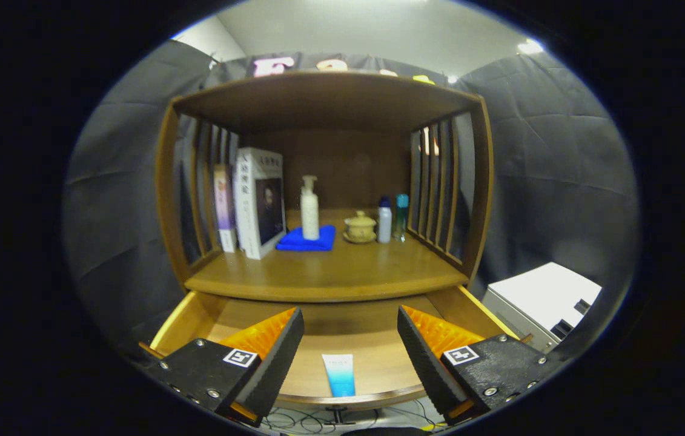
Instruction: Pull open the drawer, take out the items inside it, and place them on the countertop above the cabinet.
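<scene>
We see the drawer point(330, 339) pulled out beneath the countertop point(324, 275), its back part hidden under that shelf. A small tube point(338, 375), white at one end and blue at the other, lies flat near the drawer's front edge, midway between its side walls; its label is too small to make out. Our gripper point(349, 357) hangs spread wide above the drawer, fingers either side of the tube, touching nothing.
</scene>
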Available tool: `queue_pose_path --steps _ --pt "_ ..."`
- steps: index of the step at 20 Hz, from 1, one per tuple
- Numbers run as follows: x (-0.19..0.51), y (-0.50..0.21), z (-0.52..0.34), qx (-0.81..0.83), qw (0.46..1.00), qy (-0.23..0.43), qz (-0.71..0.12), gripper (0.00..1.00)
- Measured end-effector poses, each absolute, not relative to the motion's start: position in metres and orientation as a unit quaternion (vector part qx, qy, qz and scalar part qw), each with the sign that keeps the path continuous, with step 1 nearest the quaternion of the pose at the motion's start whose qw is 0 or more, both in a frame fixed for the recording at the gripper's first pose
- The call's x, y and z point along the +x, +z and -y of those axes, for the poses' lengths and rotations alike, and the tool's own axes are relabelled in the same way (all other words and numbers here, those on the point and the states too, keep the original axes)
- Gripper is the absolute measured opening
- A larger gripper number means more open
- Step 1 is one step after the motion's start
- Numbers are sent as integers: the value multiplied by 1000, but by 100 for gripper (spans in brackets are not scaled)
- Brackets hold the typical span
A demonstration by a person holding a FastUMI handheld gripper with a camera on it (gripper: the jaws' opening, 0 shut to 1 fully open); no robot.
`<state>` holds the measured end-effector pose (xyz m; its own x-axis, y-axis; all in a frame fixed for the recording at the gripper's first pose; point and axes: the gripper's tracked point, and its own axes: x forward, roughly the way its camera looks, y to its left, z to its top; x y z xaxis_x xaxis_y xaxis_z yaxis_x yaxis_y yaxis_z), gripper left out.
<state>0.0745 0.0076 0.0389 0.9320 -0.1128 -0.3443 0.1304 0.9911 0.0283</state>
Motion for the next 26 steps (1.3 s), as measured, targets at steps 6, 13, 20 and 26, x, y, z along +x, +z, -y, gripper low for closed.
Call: queue_pose_path --steps 6,13,20,26 --pt "101 -26 -22 44 953 -53 -294 96" --pt "110 -90 -32 39 903 -51 -425 96" --pt "87 -140 -29 64 839 -64 -536 96" --pt "83 -154 -32 55 812 -64 -577 96"
